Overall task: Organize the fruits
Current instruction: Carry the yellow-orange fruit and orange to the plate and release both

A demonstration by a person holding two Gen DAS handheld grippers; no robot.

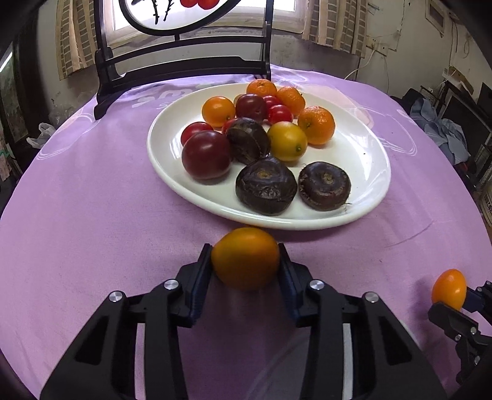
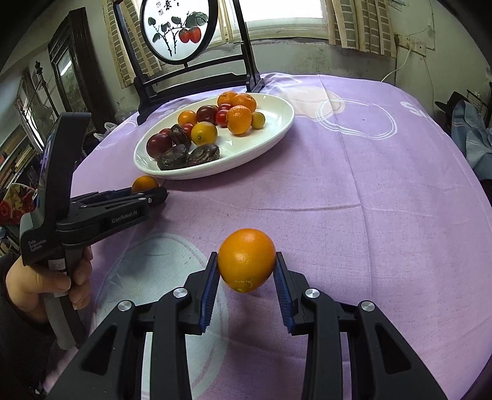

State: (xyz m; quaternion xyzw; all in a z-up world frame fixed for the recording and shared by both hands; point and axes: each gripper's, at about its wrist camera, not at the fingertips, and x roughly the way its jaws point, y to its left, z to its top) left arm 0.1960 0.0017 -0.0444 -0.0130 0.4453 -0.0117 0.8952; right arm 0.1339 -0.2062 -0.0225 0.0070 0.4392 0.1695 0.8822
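A white oval plate [image 1: 363,160] [image 2: 270,135] on the purple tablecloth holds several fruits: mandarins, red tomatoes, a yellow tomato [image 1: 287,141], dark plums and dark brown water chestnuts [image 1: 266,184]. My left gripper [image 1: 245,260] is shut on an orange fruit [image 1: 245,258], just in front of the plate's near rim; it also shows in the right wrist view [image 2: 147,192]. My right gripper [image 2: 247,266] is shut on an orange mandarin [image 2: 247,258] above the cloth, well short of the plate; it shows at the lower right of the left wrist view [image 1: 452,297].
A black wooden stand with a round painted screen [image 2: 175,27] stands behind the plate at the table's far edge. The purple tablecloth [image 2: 353,200] stretches to the right of the plate. Room clutter lies beyond the table edges.
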